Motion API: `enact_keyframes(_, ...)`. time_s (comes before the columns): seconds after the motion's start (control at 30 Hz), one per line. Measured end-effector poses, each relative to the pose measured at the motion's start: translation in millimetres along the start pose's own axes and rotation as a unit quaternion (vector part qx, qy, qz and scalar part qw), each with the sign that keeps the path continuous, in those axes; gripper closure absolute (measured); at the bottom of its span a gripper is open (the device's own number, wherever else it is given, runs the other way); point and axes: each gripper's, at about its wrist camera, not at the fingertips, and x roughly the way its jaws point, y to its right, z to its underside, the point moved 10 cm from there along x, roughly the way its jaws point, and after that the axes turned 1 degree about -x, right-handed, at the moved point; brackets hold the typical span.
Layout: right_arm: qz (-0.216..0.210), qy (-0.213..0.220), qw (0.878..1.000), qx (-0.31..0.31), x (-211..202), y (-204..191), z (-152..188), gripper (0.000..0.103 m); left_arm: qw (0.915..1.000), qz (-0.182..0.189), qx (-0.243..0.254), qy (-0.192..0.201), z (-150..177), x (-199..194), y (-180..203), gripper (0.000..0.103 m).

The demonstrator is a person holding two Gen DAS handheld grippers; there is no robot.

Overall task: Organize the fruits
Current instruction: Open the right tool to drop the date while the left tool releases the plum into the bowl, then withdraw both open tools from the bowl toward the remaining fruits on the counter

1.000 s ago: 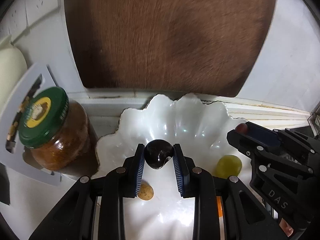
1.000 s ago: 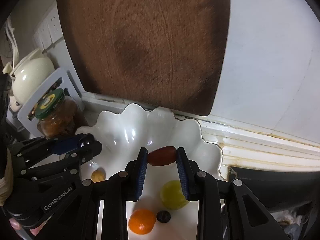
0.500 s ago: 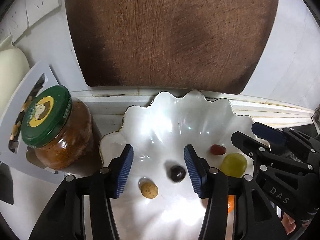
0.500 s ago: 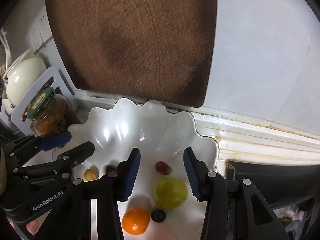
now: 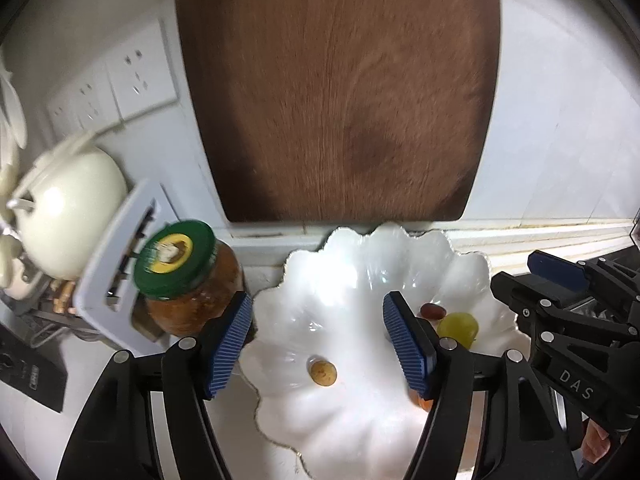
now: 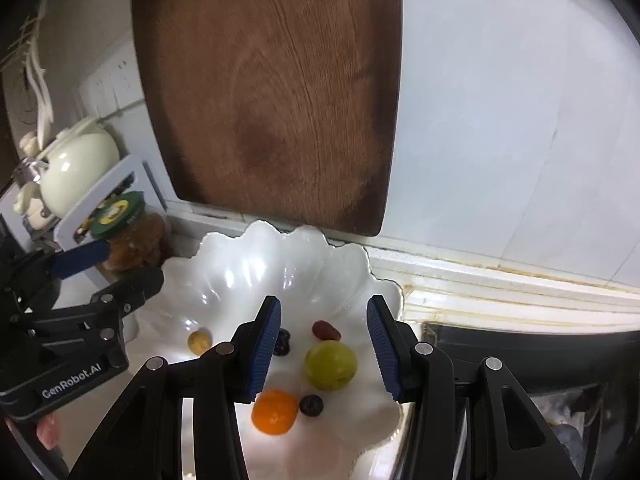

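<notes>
A white scalloped bowl (image 5: pixel 340 280) (image 6: pixel 260 272) holds the fruit. In the right wrist view I see a small tan fruit (image 6: pixel 199 341), a dark round fruit (image 6: pixel 282 342) half behind my finger, a red date (image 6: pixel 326 330), a green fruit (image 6: pixel 330 364), an orange (image 6: pixel 275 411) and a dark grape (image 6: pixel 311 405). My left gripper (image 5: pixel 318 320) (image 6: pixel 128 264) hangs over the bowl's left half with its jaws opening and nothing between them. The tan fruit (image 5: pixel 323 373) lies below it. My right gripper (image 6: pixel 322 316) (image 5: pixel 520 276) stands open above the date and green fruit, holding nothing.
A large brown cutting board (image 5: pixel 340 100) leans on the tiled wall behind the bowl. A jar with a green lid (image 5: pixel 176 256), a white rack (image 5: pixel 116 264) and a cream teapot (image 5: pixel 68 208) crowd the left. Wall sockets (image 5: pixel 136 72) sit above. A dark recess (image 6: pixel 520 360) lies right of the bowl.
The left gripper let go of the dark fruit and the right one let go of the red date; both now lie in the bowl. Both grippers opened, rose and drew back.
</notes>
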Motion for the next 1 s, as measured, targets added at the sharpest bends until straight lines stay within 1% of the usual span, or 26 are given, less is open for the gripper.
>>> enact_keyframes(0.13,0.000,0.016,1.000,-0.003,-23,-1,1,0.057,0.9998,0.000,0.001,0.020,0,-24,0,0.032)
enact_keyframes(0.4,0.008,0.049,0.999,-0.013,-66,-3,4,0.057,0.9986,0.002,0.008,0.052,5,-67,4,0.030)
enact_keyframes(0.43,0.009,0.054,0.998,-0.014,-72,-3,5,0.056,0.9983,0.004,0.010,0.057,6,-73,5,0.029)
enact_keyframes(0.5,0.009,0.061,0.998,-0.016,-82,-4,8,0.046,0.9978,0.006,0.012,0.065,8,-84,7,0.027)
enact_keyframes(0.67,0.015,0.082,0.996,-0.015,-107,-4,14,0.045,0.9962,0.007,0.013,0.085,15,-109,9,0.025)
enact_keyframes(0.7,0.013,0.085,0.996,-0.013,-112,-4,16,0.045,0.9959,0.008,0.013,0.090,17,-114,9,0.022)
enact_keyframes(0.73,0.011,0.088,0.996,-0.012,-117,-4,18,0.044,0.9955,0.008,0.013,0.094,19,-120,9,0.021)
enact_keyframes(0.8,0.010,0.093,0.996,-0.009,-125,-5,22,0.039,0.9949,0.007,0.014,0.100,23,-130,10,0.020)
enact_keyframes(0.93,0.012,0.109,0.994,-0.012,-145,-10,32,0.039,0.9934,0.002,0.018,0.114,35,-149,10,0.014)
enact_keyframes(1.0,0.011,0.116,0.993,-0.015,-154,-13,37,0.039,0.9931,0.003,0.018,0.116,42,-157,10,0.014)
